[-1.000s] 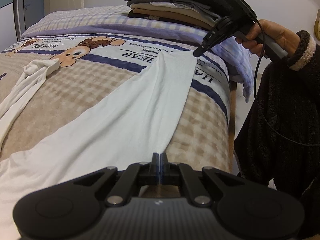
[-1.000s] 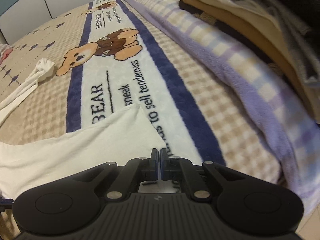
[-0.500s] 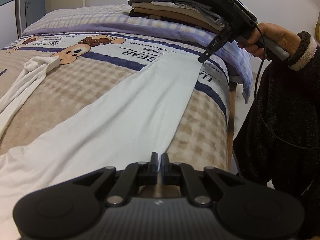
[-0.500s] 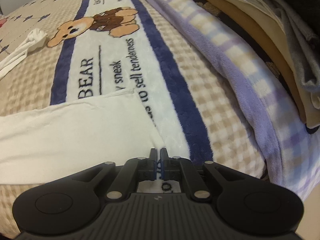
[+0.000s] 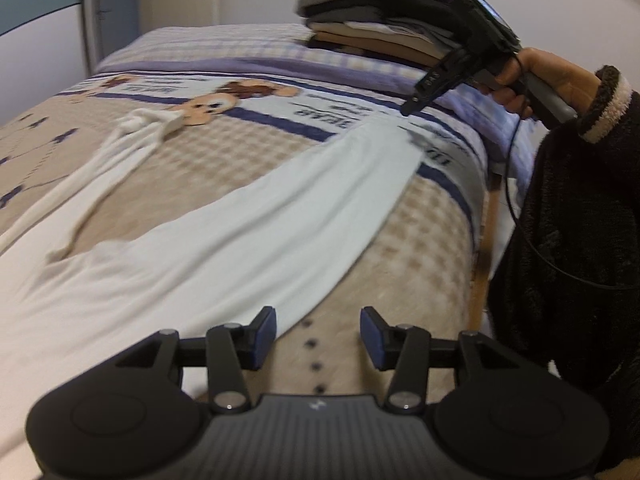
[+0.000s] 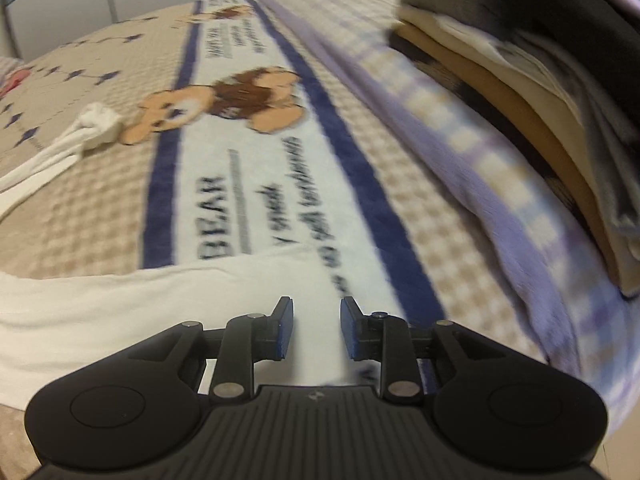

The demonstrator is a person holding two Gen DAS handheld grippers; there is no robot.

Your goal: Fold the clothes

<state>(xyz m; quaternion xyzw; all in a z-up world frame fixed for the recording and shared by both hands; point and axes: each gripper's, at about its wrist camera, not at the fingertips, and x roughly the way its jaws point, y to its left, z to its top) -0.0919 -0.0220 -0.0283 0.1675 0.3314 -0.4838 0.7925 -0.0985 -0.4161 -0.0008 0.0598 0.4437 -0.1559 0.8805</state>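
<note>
A white garment (image 5: pixel 248 232) lies flat across the bed; one long leg runs toward the far right, and a bunched strip (image 5: pixel 132 136) trails off at the left. My left gripper (image 5: pixel 318 338) is open and empty, just above the garment's near edge. My right gripper (image 6: pixel 316 328) is open and empty over the garment's far end (image 6: pixel 120 308). The right gripper also shows in the left wrist view (image 5: pixel 412 110), held in a hand above that end.
The bed has a checked beige blanket (image 5: pixel 424 256) with a bear print (image 6: pixel 240 100). A stack of folded clothes (image 5: pixel 372 24) sits on a purple checked blanket (image 6: pixel 500 208) at the far right. The bed's right edge drops beside the person's dark sleeve (image 5: pixel 580 240).
Both grippers have opened and let go of the white garment, which now lies flat on the bed. Both have lifted and drawn back slightly.
</note>
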